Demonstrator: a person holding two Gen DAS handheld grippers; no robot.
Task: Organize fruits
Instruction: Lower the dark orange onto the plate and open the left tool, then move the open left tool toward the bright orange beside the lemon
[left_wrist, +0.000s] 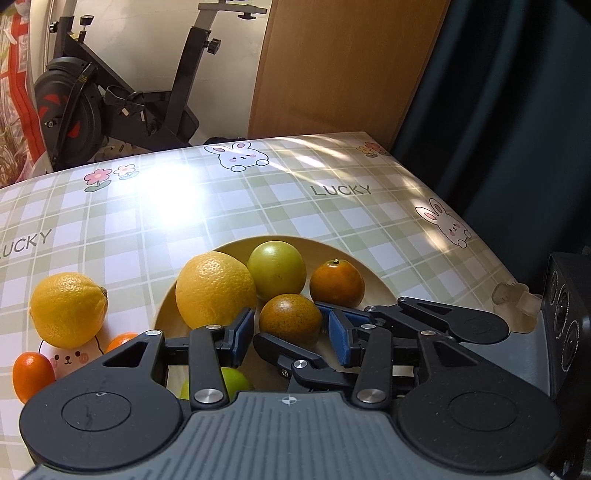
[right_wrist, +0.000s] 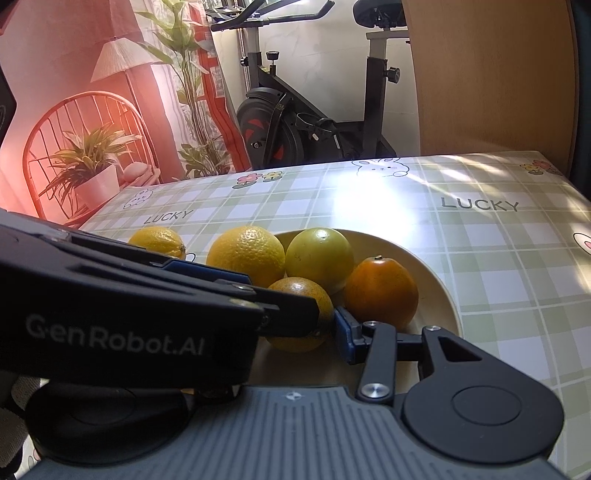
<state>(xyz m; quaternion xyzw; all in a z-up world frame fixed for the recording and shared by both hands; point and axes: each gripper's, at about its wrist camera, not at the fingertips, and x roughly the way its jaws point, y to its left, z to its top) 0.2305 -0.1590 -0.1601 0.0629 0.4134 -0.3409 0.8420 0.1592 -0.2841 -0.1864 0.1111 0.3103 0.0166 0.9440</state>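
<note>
Both wrist views look down on a checked, rabbit-printed table (left_wrist: 332, 206) carrying a cream plate (left_wrist: 373, 269) loaded with fruit: a large yellow orange (left_wrist: 214, 288), a green fruit (left_wrist: 277, 269), a small orange tangerine (left_wrist: 336, 282) and, nearest the cameras, a speckled brownish-green tangerine (left_wrist: 290, 319). Off the plate at lower left of the left wrist view sit a lemon (left_wrist: 68, 310) and a small kumquat-like fruit (left_wrist: 31, 374); another orange piece shows behind the lemon and something green shows beneath the gripper linkage, neither clear enough to identify. The left gripper (left_wrist: 291, 334) stands part-spread with its blue pads either side of the speckled tangerine; a sliver of gap appears on each side, so it does not seem to be pinching. The right gripper (right_wrist: 325, 325) crosses in from the right of that view with one finger low across the front; in its own view only the right-hand pad is visible, just beside the same fruit, and whether it is pressing cannot be told. Judgement: the step in hand is seating or taking this tangerine. To do it well, one gripper should yield, the other centre its pads on the fruit's widest part, close gently, and lift straight up to avoid nudging the neighbouring orange and rolling fruit off the plate.
</note>
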